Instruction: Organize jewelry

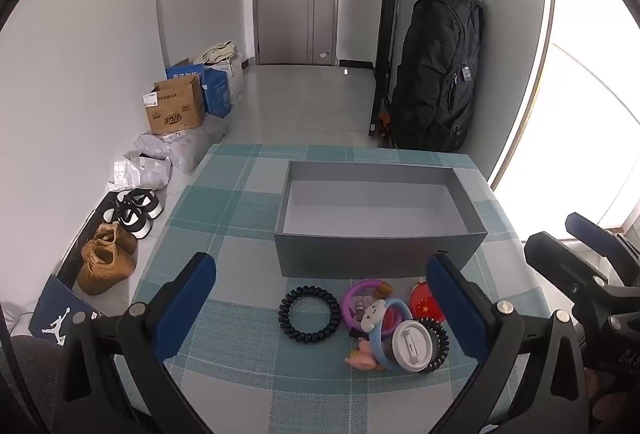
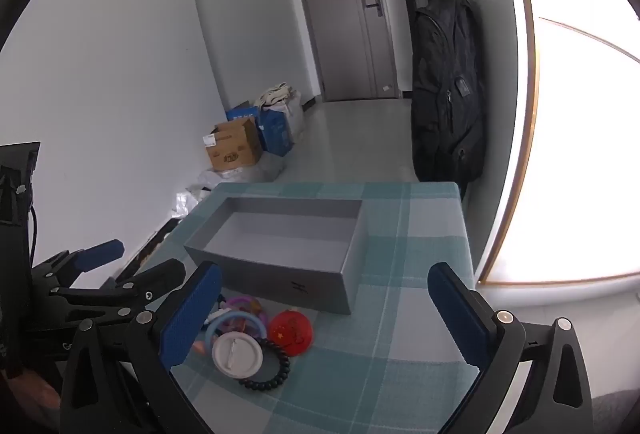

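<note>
An empty grey box stands on the checked tablecloth; it also shows in the right wrist view. In front of it lies a pile of jewelry: a black spiral hair tie, a purple ring, a blue bangle, a white round badge, a red flag badge and a black bead bracelet. My left gripper is open above the pile. My right gripper is open, with the red badge and white badge between its fingers.
Shoes, cardboard boxes and plastic bags line the floor left of the table. A black backpack hangs at the right wall. A bright window is at the right. The table's right edge is close to the box.
</note>
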Available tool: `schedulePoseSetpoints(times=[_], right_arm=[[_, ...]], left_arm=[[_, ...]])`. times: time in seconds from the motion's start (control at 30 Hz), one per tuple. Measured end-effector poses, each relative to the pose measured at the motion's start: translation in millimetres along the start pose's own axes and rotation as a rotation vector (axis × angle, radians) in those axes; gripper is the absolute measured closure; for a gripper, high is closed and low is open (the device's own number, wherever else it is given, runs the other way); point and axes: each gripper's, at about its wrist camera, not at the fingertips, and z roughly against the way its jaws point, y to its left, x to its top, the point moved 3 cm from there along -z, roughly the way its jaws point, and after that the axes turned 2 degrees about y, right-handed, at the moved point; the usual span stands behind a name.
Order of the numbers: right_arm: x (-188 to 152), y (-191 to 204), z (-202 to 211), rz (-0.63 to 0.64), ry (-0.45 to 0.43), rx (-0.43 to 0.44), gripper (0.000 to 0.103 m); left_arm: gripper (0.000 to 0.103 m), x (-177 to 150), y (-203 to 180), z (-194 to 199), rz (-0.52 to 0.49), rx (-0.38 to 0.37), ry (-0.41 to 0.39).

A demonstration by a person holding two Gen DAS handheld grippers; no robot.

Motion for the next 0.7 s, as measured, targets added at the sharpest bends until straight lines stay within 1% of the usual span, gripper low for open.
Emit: schedulePoseSetpoints(times=[0.7], right_arm=[[-1.5,0.8,0.1,0.001,0.003,0.0,0.0]], left_arm=[[0.001,-3.5,1.4,-1.1,0.0,0.002,-0.001]])
